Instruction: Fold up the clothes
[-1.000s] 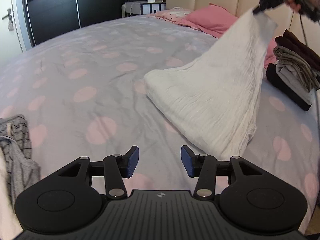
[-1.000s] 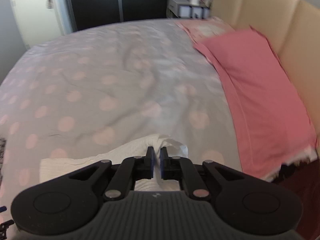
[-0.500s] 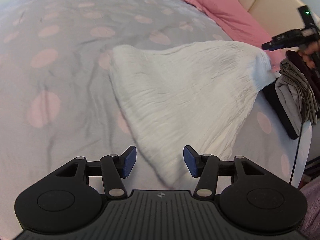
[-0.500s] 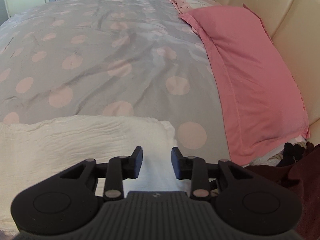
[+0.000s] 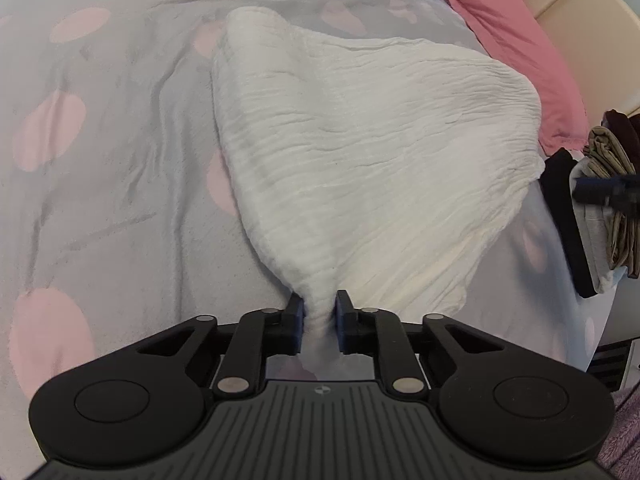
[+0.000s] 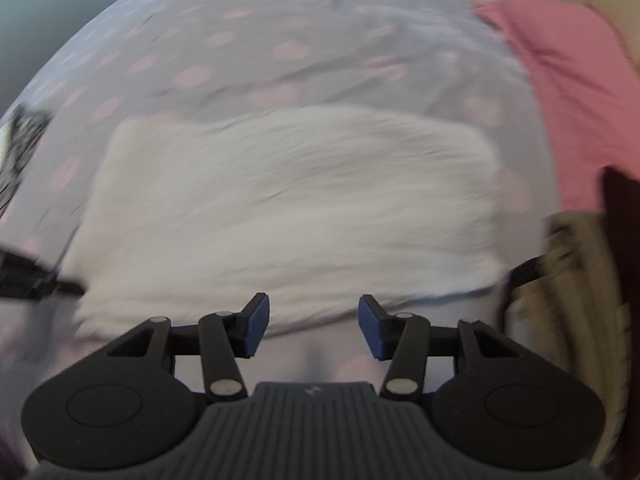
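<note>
The left gripper [image 5: 319, 322] pinches the white garment's [image 5: 372, 152] near corner. The right gripper [image 6: 314, 326] hovers wide open, empty; folded clothes [image 5: 608, 196] lie at three o'clock.

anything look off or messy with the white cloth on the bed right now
The white cloth lies lopsided, not square: its near corner is bunched to a point in the shut left gripper. The right gripper is open, holding nothing.

A home bedroom. A wide bed w/ grey bedspread [image 5: 120, 128] dotted in pale pink circles fills most of both views. A pink pillow [image 5: 516, 36] lies at its head against a cream padded headboard [image 5: 580, 4]. A stack of folded clothes [image 5: 600, 200] sits at the bed's edge, nr the pillow.
</note>
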Demonstrator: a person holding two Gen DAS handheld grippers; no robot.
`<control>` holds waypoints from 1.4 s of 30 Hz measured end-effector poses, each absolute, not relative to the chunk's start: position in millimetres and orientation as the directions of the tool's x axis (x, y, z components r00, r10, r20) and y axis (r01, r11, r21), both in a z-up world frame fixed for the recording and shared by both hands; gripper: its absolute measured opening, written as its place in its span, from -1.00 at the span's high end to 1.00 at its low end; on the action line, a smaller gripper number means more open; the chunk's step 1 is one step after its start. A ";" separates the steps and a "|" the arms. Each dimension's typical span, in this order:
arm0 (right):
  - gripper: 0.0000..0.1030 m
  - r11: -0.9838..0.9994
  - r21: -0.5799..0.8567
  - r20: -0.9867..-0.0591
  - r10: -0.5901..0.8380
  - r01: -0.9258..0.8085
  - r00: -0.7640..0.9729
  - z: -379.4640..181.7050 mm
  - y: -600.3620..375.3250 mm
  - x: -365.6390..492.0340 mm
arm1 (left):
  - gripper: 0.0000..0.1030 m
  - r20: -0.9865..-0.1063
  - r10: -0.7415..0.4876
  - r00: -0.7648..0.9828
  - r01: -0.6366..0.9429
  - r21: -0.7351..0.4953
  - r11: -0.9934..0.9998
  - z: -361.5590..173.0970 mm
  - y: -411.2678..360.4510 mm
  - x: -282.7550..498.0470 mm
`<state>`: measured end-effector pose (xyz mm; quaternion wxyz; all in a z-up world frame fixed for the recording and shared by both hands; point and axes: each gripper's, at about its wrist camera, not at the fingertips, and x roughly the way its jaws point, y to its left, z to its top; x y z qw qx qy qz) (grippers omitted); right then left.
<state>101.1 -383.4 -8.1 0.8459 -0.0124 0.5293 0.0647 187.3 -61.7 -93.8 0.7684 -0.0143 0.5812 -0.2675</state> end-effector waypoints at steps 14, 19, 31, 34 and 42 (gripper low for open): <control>-0.33 0.829 -0.029 -0.845 0.279 -0.559 0.457 -23.5 -178.9 49.0 | 0.57 -0.884 -0.313 0.348 0.450 -0.135 0.883 -52.9 -33.3 175.1; -0.33 0.838 -0.061 -0.855 0.236 -0.542 0.462 -52.5 -137.7 64.4 | 0.57 -0.869 -0.276 0.411 0.453 -0.068 0.889 -40.7 -12.4 171.0; 0.68 0.821 -0.233 -0.864 0.071 -0.521 0.498 -77.5 -126.2 68.7 | 0.57 -0.813 -0.294 0.502 0.566 0.053 0.822 -26.0 14.4 136.0; 0.69 0.809 -0.216 -0.861 0.107 -0.547 0.497 -49.0 -136.2 51.0 | 0.57 -0.785 -0.304 0.540 0.631 0.139 0.764 -20.7 10.6 114.4; 0.69 0.759 -0.123 -0.893 0.197 -0.639 0.405 6.5 -176.5 -37.6 | 0.21 -0.747 -0.371 0.552 0.796 0.340 0.500 -18.2 -22.7 28.4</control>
